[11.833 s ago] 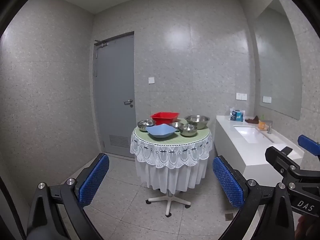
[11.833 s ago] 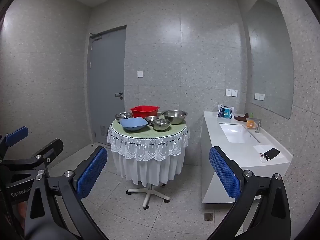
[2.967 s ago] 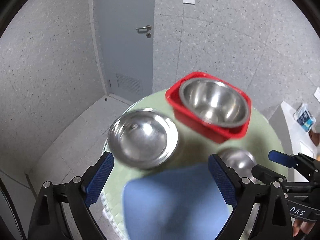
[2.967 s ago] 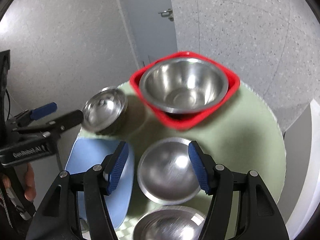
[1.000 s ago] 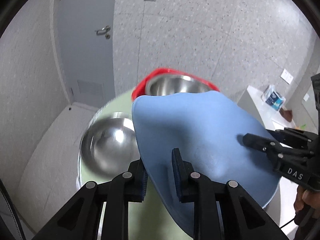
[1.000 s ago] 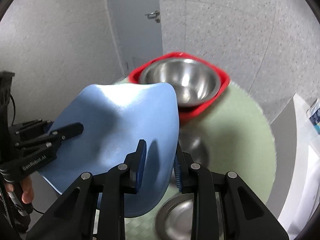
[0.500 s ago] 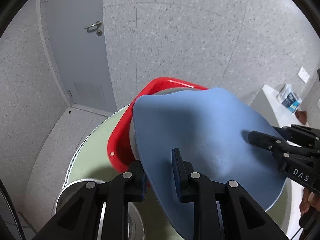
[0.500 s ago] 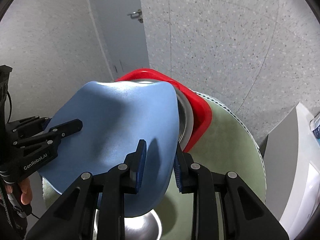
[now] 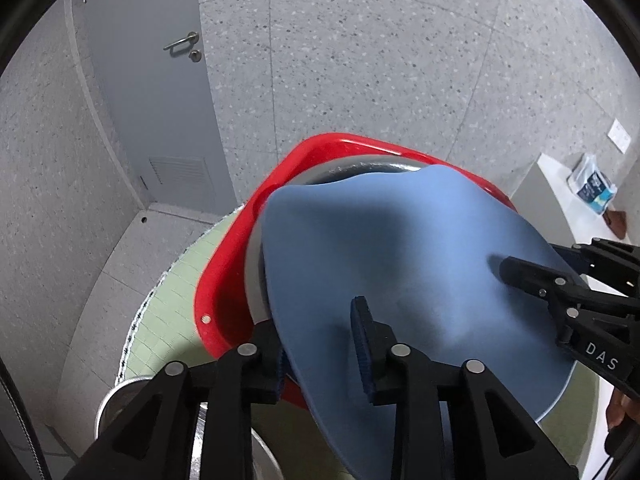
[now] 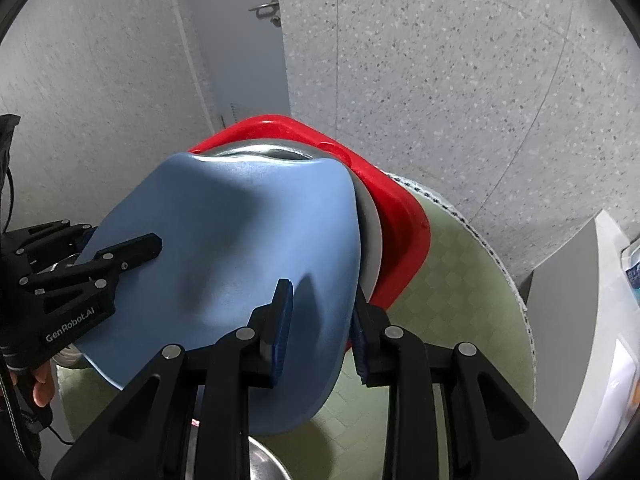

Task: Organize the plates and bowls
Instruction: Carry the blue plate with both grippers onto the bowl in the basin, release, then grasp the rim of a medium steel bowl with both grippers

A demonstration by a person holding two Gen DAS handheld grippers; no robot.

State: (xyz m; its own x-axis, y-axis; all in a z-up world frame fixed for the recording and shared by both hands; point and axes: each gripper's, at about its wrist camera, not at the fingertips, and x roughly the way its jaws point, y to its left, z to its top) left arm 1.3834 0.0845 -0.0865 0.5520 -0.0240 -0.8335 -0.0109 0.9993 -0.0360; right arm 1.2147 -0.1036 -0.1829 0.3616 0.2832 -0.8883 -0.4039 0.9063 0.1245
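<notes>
The blue plate (image 9: 400, 264) fills the frame centre, covering the red basin (image 9: 224, 280). Bare green tabletop (image 10: 452, 280) lies open at right of the right view.

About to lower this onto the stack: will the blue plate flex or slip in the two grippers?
The blue plate looks like rigid moulded plastic: it keeps its curve, so probably little flex. The left gripper and right gripper each pinch only a rim, so it could pivot. Its smooth sheen suggests it may slide on the steel bowl in the red basin.
</notes>
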